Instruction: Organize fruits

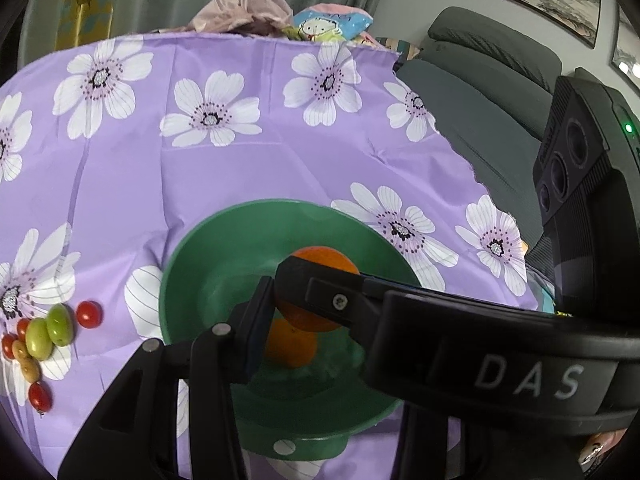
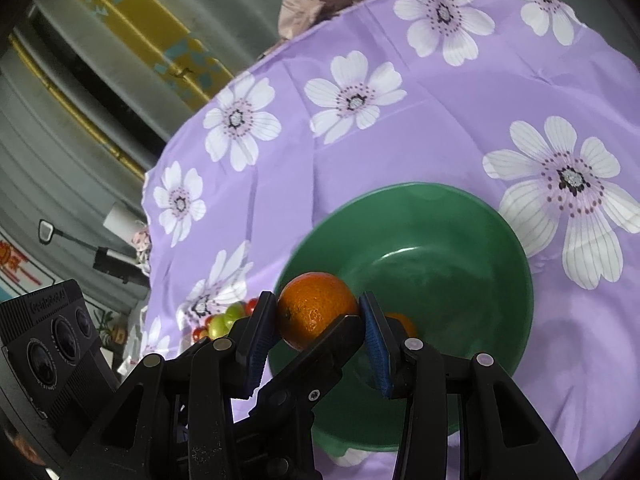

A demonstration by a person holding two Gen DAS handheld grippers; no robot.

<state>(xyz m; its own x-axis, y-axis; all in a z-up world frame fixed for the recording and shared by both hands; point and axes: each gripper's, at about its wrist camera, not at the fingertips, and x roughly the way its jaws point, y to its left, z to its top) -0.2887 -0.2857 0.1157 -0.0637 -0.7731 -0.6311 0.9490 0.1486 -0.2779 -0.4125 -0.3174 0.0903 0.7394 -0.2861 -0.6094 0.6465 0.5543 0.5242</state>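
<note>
A purple flowered tablecloth [image 1: 132, 184] covered the table, and on it stood a green bowl [image 2: 496, 248] with one orange [image 1: 292, 346] already lying at its bottom. Both grippers appeared to pinch a second orange [image 2: 316, 308] together, holding it over the bowl's near rim. The right gripper [image 2: 320, 320] was closed partway, its pads pressed on the fruit's two sides; the left gripper [image 1: 308, 296] likewise stood partly closed with the same orange between its fingers, one finger crossing beneath the fruit in the right wrist view. Judged from this, an uneven release might let the round fruit roll off the rim onto the cloth, or drop hard on the orange below. Small red tomatoes [image 1: 88, 314] and green fruits [image 1: 59, 324] lay clustered on the cloth, well apart from the bowl, not yet sorted.
</note>
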